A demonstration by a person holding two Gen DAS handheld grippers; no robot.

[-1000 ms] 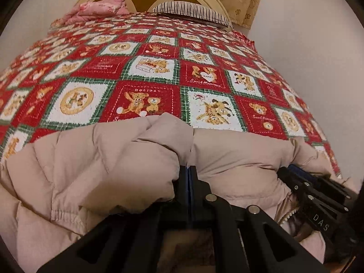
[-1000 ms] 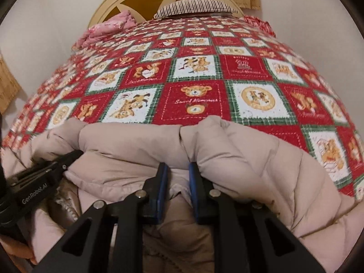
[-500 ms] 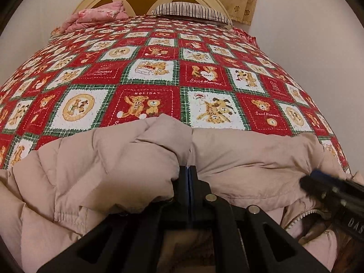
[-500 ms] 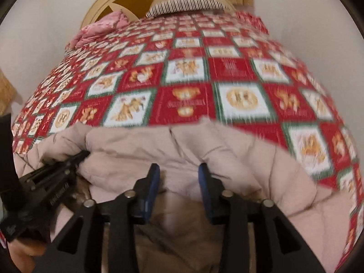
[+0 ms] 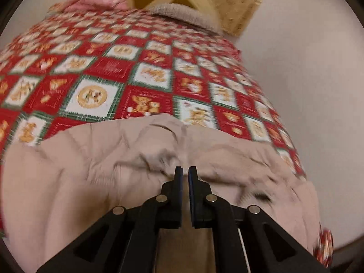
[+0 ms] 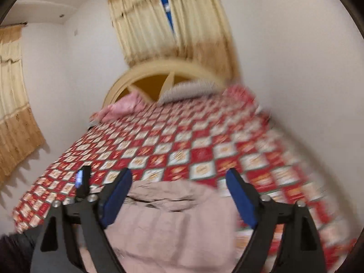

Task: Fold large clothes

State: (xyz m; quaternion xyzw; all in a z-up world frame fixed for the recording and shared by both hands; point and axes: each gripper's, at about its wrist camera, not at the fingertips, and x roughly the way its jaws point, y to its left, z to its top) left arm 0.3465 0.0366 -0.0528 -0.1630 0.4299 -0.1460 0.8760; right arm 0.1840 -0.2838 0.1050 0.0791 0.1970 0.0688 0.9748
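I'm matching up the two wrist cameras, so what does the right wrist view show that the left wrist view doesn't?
Only the right wrist view: the right gripper, jaws opening with nothing clamped, a side curtain, the ceiling and the blue gap between the curtains.

Only the left wrist view: the left gripper, nearly shut, no fabric visibly pinched.

Both: the beige puffy coat, the red quilt, the pink pillow, the headboard.

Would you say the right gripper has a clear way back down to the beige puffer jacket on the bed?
Probably yes. The right gripper hangs above the beige puffer jacket with its fingers opening and nothing between them. Only bare jacket lies below; the left gripper sits off to the side.
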